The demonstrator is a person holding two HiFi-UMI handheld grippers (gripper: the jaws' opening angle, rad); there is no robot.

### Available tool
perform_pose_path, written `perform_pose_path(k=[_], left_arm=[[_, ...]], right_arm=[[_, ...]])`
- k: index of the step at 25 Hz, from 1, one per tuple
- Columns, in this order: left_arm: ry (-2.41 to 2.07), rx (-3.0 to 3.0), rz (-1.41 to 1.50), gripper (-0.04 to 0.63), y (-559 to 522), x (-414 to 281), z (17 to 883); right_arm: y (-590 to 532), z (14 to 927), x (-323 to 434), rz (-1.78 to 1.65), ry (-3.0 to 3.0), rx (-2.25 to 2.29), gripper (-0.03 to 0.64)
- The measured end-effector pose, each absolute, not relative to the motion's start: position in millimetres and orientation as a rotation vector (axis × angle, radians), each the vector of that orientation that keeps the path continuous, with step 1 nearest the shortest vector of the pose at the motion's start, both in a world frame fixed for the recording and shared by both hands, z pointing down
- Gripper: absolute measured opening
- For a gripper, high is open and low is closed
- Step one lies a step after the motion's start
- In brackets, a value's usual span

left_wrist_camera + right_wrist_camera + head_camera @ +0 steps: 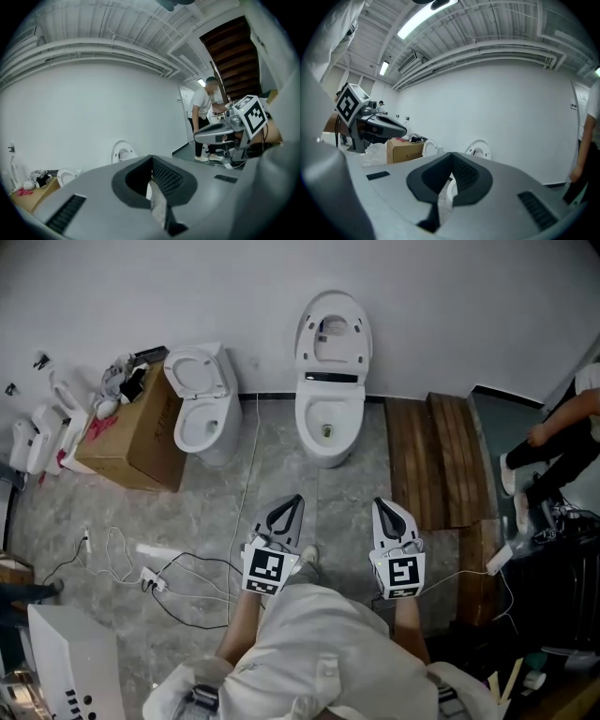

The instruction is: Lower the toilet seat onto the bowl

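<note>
Plainly, the left gripper (292, 505) and right gripper (383, 507) sit at the near side, each with its jaws pressed together on nothing. Well apart from them, the toilet seat (334, 332) stands raised against the far wall (450, 306) above its bowl (328, 423). A second toilet (202, 413) and a cardboard box (131, 442) sit farther left.

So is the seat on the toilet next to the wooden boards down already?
No, the toilet seat stands raised, tipped back above the open bowl.
</note>
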State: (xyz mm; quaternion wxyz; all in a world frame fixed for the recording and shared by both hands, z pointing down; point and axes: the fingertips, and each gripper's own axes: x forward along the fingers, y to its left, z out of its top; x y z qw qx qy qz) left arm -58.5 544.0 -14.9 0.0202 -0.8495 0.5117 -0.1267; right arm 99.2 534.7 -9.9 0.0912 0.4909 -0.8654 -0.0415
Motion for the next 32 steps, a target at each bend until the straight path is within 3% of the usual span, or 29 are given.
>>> perform_pose_path(k=[20, 32], left_arm=[[1.528, -2.672, -0.364, 0.015, 373.1, -108.3, -15.8], [1.526, -2.668, -0.372, 0.015, 299.9, -97.7, -7.2]], right_arm=[[376.1, -14.5, 54.5, -0.119, -2.474, 1.575, 0.006], [304.3, 2.9, 64.6, -0.078, -2.463, 1.575, 0.006]])
